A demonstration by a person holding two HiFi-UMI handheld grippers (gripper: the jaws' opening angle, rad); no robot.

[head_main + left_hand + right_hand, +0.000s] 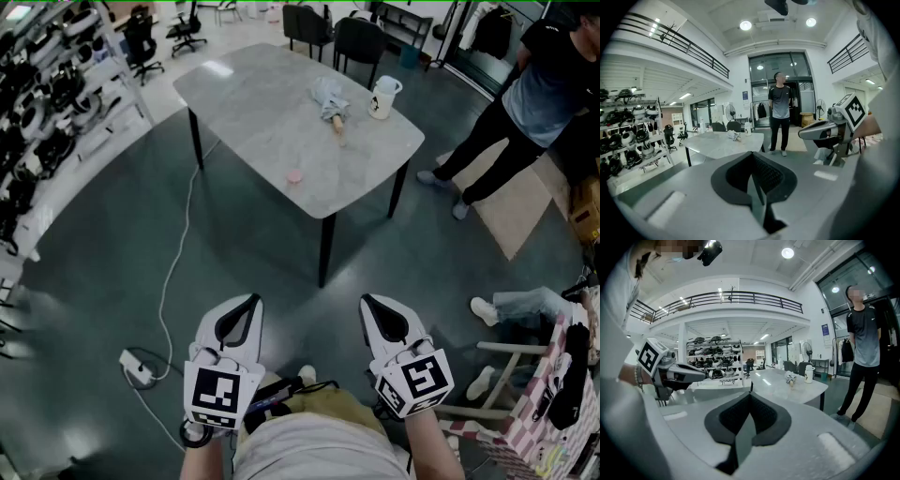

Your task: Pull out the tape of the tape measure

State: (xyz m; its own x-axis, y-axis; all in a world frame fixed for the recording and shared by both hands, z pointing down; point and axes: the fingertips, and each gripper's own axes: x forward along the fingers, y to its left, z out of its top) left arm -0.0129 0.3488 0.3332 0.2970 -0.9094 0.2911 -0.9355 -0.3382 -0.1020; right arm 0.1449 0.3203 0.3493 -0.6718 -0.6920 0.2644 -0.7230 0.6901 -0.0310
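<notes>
A small pink round case (294,176), which looks like the tape measure, lies near the front edge of the grey table (253,131), a good way ahead of me. My left gripper (251,302) and right gripper (367,302) hang side by side low over the floor, well short of the table. Both are shut with nothing between their jaws. In the left gripper view the jaws (752,157) meet in front of the table (724,140), and the right gripper (820,131) shows beside them. The right gripper view shows its closed jaws (751,397) and the left gripper (679,372).
A folded umbrella (330,101) and a white jug (382,97) sit on the table's far side. A person (534,94) stands right of the table, and another's legs (511,305) reach in at right. A power strip (137,367) with its cable lies on the floor at left, by shelves (37,122).
</notes>
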